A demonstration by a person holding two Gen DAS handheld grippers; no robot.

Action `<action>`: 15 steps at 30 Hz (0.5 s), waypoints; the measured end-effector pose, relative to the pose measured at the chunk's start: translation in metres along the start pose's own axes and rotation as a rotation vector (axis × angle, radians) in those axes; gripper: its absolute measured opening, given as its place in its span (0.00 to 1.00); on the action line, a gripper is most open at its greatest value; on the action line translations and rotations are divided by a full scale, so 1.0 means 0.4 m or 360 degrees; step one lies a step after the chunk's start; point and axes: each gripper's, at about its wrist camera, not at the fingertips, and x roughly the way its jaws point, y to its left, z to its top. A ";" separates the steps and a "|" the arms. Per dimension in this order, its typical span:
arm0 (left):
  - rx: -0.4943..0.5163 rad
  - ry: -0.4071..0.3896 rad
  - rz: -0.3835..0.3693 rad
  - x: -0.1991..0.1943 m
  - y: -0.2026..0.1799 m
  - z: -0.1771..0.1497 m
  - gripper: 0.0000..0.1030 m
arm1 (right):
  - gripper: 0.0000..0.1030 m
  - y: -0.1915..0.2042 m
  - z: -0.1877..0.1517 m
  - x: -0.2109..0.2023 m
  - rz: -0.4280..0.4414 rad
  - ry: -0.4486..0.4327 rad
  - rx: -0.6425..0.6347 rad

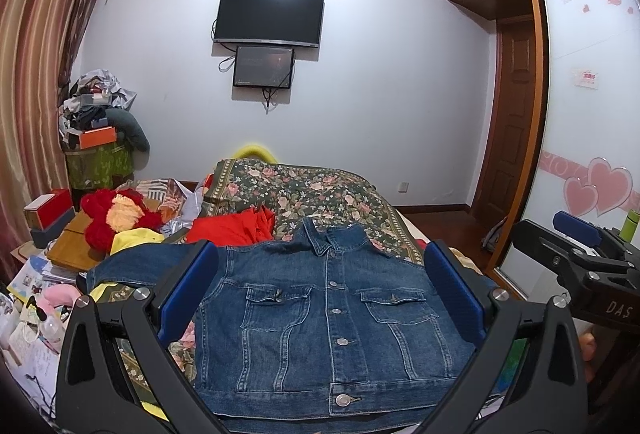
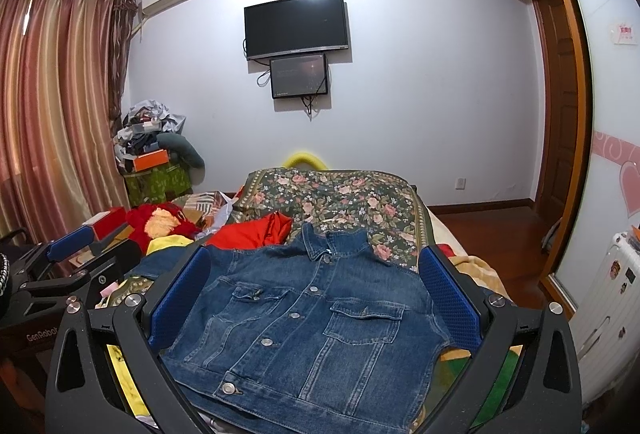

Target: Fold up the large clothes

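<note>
Left wrist view: the left gripper (image 1: 320, 298) hangs above the denim jacket (image 1: 328, 318), jaws wide apart; the right gripper (image 2: 316, 298) likewise, holding nothing.

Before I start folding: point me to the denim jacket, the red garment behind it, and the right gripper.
denim jacket (image 1: 332, 318): left wrist view, front placket by the buttons.
red garment (image 1: 236, 228): left wrist view, middle of the fabric.
right gripper (image 2: 316, 298): right wrist view, midway between its fingertips.

jacket (image 1: 332, 314) top open | red cloth (image 1: 236, 228) behind | clutter (image 1: 116, 218) left
</note>
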 end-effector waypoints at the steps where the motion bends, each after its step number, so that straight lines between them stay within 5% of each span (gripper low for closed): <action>1: -0.0002 0.0004 0.0003 0.004 0.002 0.000 1.00 | 1.00 -0.003 0.001 0.002 0.0001 0.0002 0.0001; 10: -0.0015 0.0037 0.0063 0.066 0.043 0.006 1.00 | 1.00 -0.009 0.006 0.050 0.0003 0.0069 -0.0006; 15: -0.0049 0.0041 0.0239 0.130 0.121 0.006 1.00 | 1.00 -0.019 0.010 0.092 -0.0012 0.0113 -0.0008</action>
